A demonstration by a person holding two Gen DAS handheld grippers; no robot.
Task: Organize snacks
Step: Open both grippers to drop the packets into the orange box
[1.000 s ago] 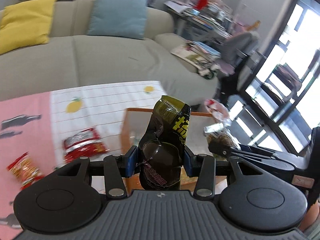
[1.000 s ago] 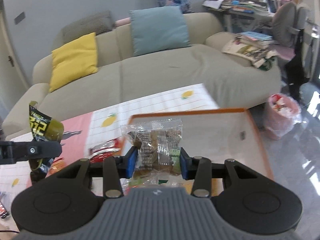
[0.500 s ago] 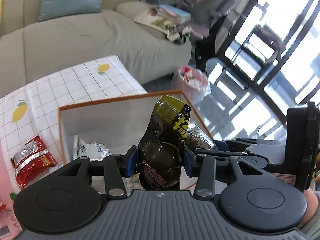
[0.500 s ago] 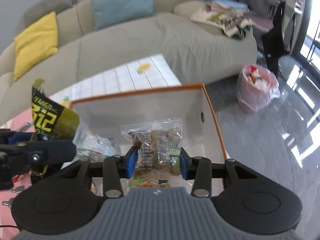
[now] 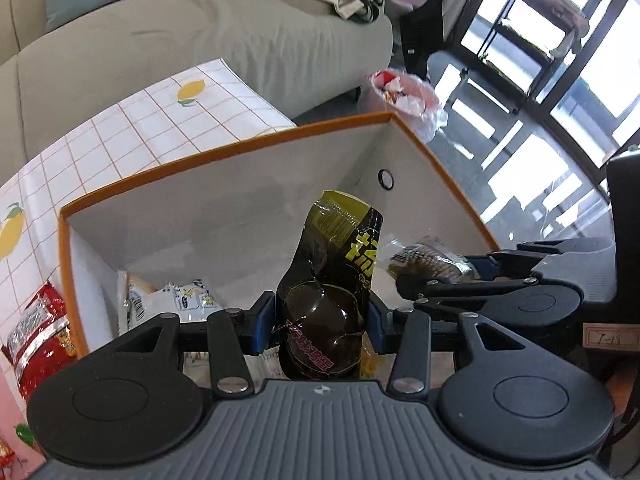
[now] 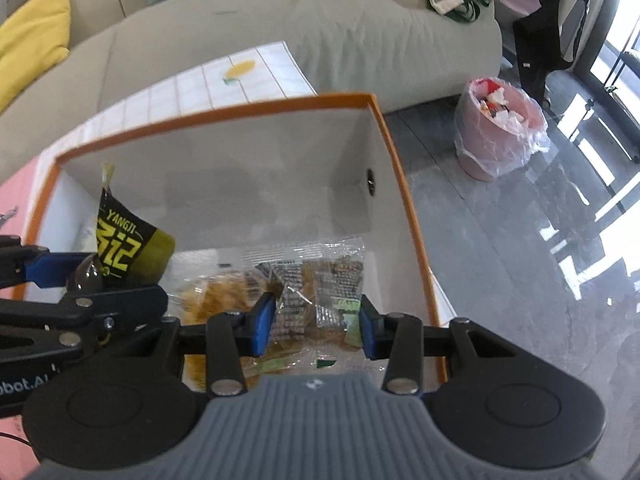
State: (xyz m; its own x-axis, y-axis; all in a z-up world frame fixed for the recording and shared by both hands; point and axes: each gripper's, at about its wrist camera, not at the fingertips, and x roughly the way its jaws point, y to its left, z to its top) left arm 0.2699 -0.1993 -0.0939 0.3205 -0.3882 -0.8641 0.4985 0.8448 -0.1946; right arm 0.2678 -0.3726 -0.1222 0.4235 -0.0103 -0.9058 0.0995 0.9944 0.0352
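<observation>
one glossy black-and-yellow snack pouch

Daylight enters through the windows to the right of the grippers and throws bright glare patches on the glossy floor. The box walls are evenly lit, with soft shadow inside. Fisheye distortion bends lines near the edges. The right wrist view is slightly motion-blurred.

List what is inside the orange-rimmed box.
On the floor of the orange-rimmed white box lie a white printed packet and a clear bag of golden snacks. Both tools and the packets they hold cover the near part.
</observation>
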